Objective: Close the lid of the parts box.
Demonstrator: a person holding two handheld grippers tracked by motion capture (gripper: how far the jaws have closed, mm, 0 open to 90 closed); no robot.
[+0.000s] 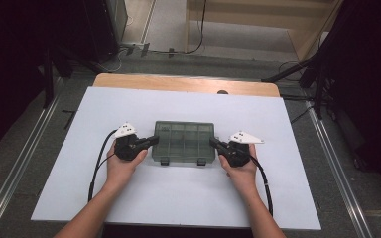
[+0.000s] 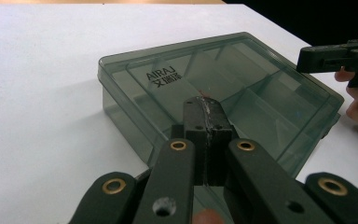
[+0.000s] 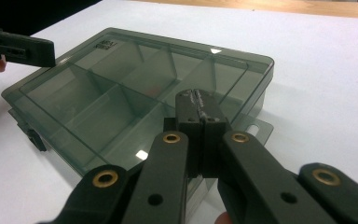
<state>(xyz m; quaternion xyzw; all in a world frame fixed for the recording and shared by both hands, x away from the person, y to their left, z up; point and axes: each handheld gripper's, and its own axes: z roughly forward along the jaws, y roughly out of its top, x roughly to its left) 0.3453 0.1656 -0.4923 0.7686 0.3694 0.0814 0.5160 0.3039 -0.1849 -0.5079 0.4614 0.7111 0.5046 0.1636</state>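
1. Left gripper [image 1: 151,140] and right gripper [image 1: 214,143], jaws closed and empty, flank the box [image 1: 184,142] at 9 and 3 o'clock.
2. The box lies at the centre of the white table [image 1: 129,193], lid shut, latches at 6.
3. Risk, I judge: the smooth, hard smoky plastic may skid if one closed tip pushes unevenly.
4. Flat, rectangular, divided compartments inside.
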